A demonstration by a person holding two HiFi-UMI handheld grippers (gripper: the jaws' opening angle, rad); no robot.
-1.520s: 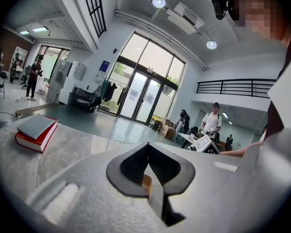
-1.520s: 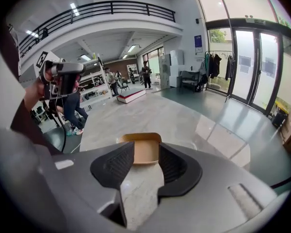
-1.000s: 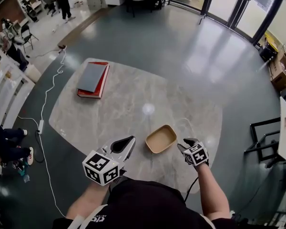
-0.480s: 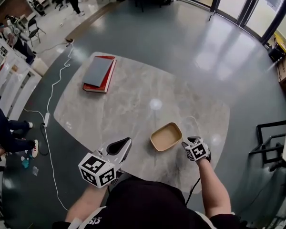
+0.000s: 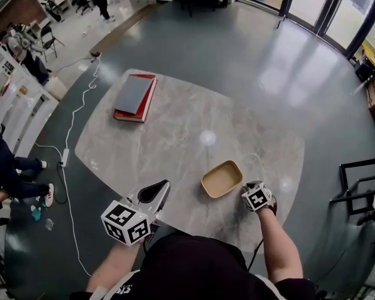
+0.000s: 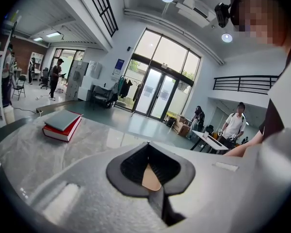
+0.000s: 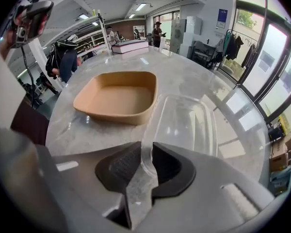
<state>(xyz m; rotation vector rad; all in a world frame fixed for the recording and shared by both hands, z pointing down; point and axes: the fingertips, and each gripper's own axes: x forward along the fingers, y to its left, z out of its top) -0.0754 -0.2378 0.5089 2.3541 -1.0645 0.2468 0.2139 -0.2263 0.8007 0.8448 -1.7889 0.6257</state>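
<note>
A tan shallow tray sits on the marble table near its front right. A clear plastic lid lies flat just right of the tray, and it is faint in the head view. My right gripper is low at the table, shut on the lid's near corner. Held up at the front left edge, my left gripper is shut with nothing in it, pointing across the table. A sliver of tan shows behind its jaws.
A grey book on a red book lies at the table's far left corner. A white cable runs along the floor on the left. People stand at left. A black chair frame stands to the right.
My right gripper has dropped from above the table to the surface and closed on the lid's corner beside the tray. The left gripper stays raised, shifted slightly.
</note>
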